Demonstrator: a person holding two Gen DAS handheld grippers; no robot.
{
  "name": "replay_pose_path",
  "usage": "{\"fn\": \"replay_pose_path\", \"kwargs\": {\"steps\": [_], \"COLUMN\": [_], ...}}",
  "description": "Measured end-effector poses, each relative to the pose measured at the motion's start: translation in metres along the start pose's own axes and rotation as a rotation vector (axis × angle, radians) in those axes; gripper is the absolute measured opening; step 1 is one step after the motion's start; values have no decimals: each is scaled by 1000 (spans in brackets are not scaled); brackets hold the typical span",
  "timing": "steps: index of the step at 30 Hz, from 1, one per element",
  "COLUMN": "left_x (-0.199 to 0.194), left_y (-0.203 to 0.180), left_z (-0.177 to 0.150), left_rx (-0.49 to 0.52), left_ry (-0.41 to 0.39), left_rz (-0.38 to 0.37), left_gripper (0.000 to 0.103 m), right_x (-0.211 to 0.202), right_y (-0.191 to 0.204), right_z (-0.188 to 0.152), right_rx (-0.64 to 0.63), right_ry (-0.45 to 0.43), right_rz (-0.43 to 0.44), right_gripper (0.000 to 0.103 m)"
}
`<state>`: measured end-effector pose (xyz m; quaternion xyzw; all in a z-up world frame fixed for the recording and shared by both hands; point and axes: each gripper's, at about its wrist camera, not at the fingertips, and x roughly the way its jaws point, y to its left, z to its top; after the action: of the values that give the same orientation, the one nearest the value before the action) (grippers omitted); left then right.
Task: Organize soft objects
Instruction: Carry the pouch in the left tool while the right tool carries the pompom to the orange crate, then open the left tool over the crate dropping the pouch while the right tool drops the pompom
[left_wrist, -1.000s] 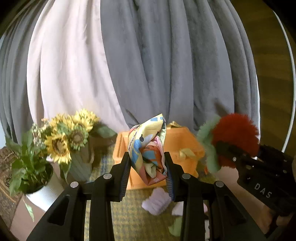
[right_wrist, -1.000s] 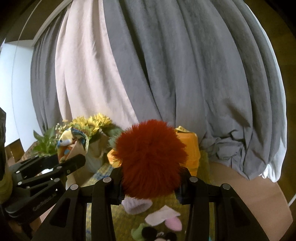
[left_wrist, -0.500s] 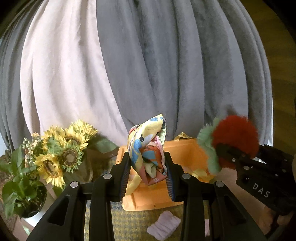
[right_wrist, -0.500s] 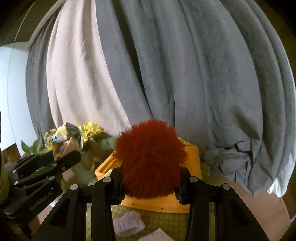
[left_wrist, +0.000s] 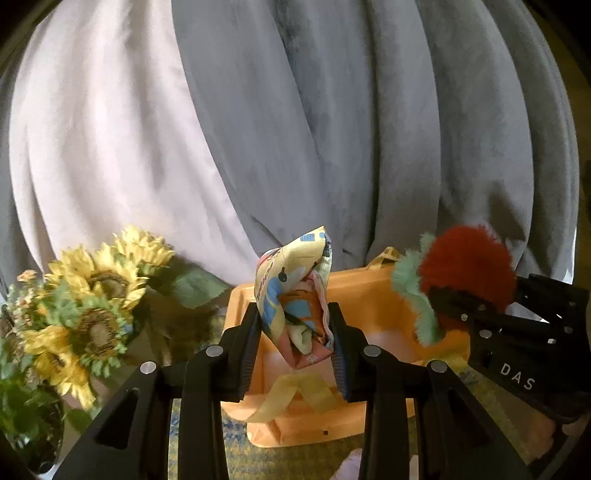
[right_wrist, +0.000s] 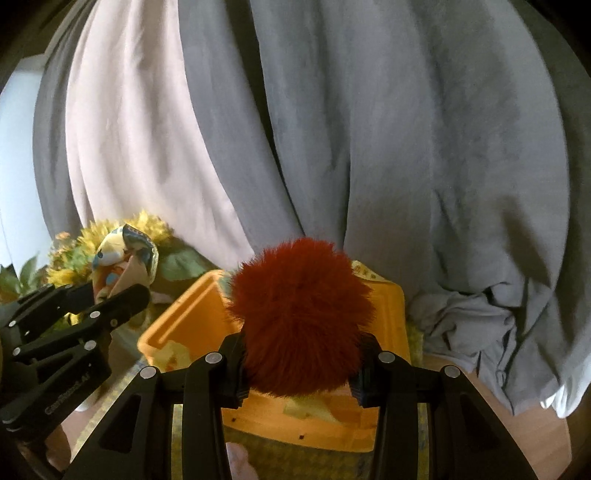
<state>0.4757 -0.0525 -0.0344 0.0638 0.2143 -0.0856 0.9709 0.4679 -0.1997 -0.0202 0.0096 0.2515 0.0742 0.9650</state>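
Observation:
My left gripper (left_wrist: 295, 347) is shut on a bunched patterned yellow, blue and orange cloth (left_wrist: 295, 291), held above the near part of an orange bin (left_wrist: 373, 295). My right gripper (right_wrist: 301, 365) is shut on a fluffy red pom-pom toy (right_wrist: 301, 314) with a green fringe (left_wrist: 413, 295), over the same orange bin (right_wrist: 388, 314). A yellow ribbon (left_wrist: 291, 395) lies inside the bin. The left gripper with the cloth (right_wrist: 123, 258) shows at the left of the right wrist view. The right gripper (left_wrist: 454, 302) shows at the right of the left wrist view.
Sunflowers in a vase (left_wrist: 88, 306) and a green plant (left_wrist: 22, 406) stand left of the bin. Grey and pale curtains (left_wrist: 295, 129) hang behind. A yellow-green woven mat (right_wrist: 295, 458) lies under the bin. A pale soft item (right_wrist: 238, 461) lies near the bin's front.
Both grippers have moved forward toward the orange bin with their loads; the bin now sits larger and directly beneath them. The loose items on the mat have slid out of view.

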Motion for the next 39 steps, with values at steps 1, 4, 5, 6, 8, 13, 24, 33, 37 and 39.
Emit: {"fn": "replay_pose_path", "kwargs": {"steps": [1, 4, 5, 6, 8, 13, 24, 33, 37, 39], "left_x": [7, 27, 35, 40, 52, 77, 90, 59, 29, 14], "left_y": [1, 2, 3, 3, 4, 4, 1, 1, 0, -1], "left_z": [1, 4, 4, 4, 2, -1, -4, 0, 6, 8], "left_rx": [0, 2, 4, 2, -3, -20, 16, -2, -21, -31], "left_ry": [13, 55, 75, 86, 122, 197, 231, 178, 108, 78], "left_rz": [-5, -24, -28, -36, -44, -67, -44, -23, -4, -3], "left_gripper": [35, 35, 35, 35, 35, 36, 59, 67, 71, 71], "right_x": [7, 28, 34, 42, 54, 77, 102, 71, 42, 28], "right_y": [-2, -6, -7, -8, -11, -15, -28, -37, -35, -34], "right_z": [1, 3, 4, 5, 5, 5, -7, -1, 4, 6], "right_rx": [-3, -7, -9, -16, -20, -22, 9, 17, 34, 39], "right_ry": [14, 63, 79, 104, 129, 198, 271, 185, 124, 94], "right_rz": [4, 13, 14, 9, 12, 8, -9, -61, -78, -87], "right_gripper": [42, 42, 42, 42, 42, 42, 65, 65, 65, 65]}}
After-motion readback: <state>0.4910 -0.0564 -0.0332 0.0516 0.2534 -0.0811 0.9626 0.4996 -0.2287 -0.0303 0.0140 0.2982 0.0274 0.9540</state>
